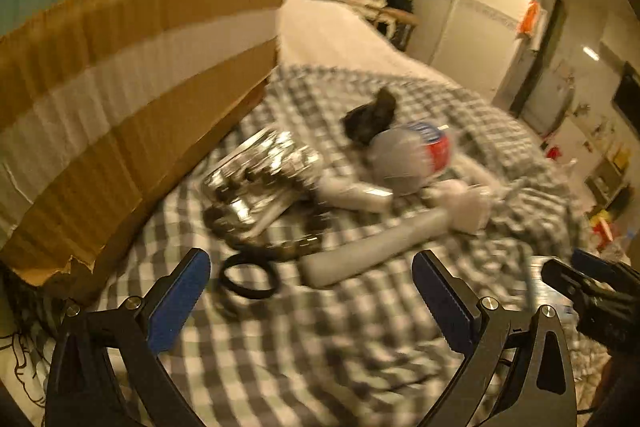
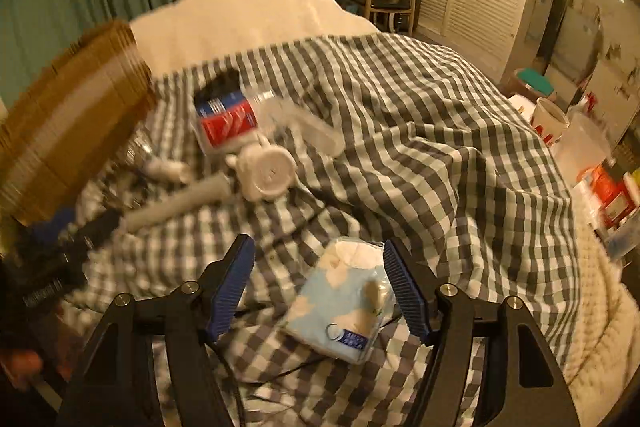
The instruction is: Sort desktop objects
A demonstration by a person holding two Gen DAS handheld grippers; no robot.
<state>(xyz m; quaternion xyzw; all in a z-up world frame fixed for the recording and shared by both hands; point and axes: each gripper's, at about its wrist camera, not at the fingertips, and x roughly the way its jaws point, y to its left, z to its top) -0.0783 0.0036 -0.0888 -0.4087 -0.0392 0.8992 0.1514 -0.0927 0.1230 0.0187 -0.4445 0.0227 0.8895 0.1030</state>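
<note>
The right hand-held gripper [image 2: 319,285] is standing open above the checked bedspread [image 2: 440,155], its blue pads [image 2: 404,287] clear of anything. Between them, closer to the right pad, a flat pale-blue packet in clear wrap [image 2: 340,303] is lying on the cloth; whether that pad is brushing its edge cannot be told. The packet is looking light, soft and thin, with a slick plastic skin, so it will likely buckle and slide under a loose pinch. Taking it across the short width, near the middle, with the pads coming down past its edges into the bedding, seems the safest hold.

The left hand-held gripper [image 1: 311,303] is spread fully wide and holding nothing. Just ahead of it, toward its left finger, a black ring [image 1: 248,277] is lying flat on the bedspread [image 1: 460,115], thin and probably hard to get under. Beyond the right finger a grey tube [image 1: 372,247] is resting at a slant; it is looking stiff and light, best taken across its middle.

Farther out, a shiny foil bundle [image 1: 256,175], crinkly and easily crushed, is sitting beside the cardboard box [image 1: 132,75]. A red and blue labelled packet [image 1: 416,151] and a white round-faced object [image 2: 268,173] are lying past the tube, well apart from both grippers. The blur is hiding finer detail.
</note>
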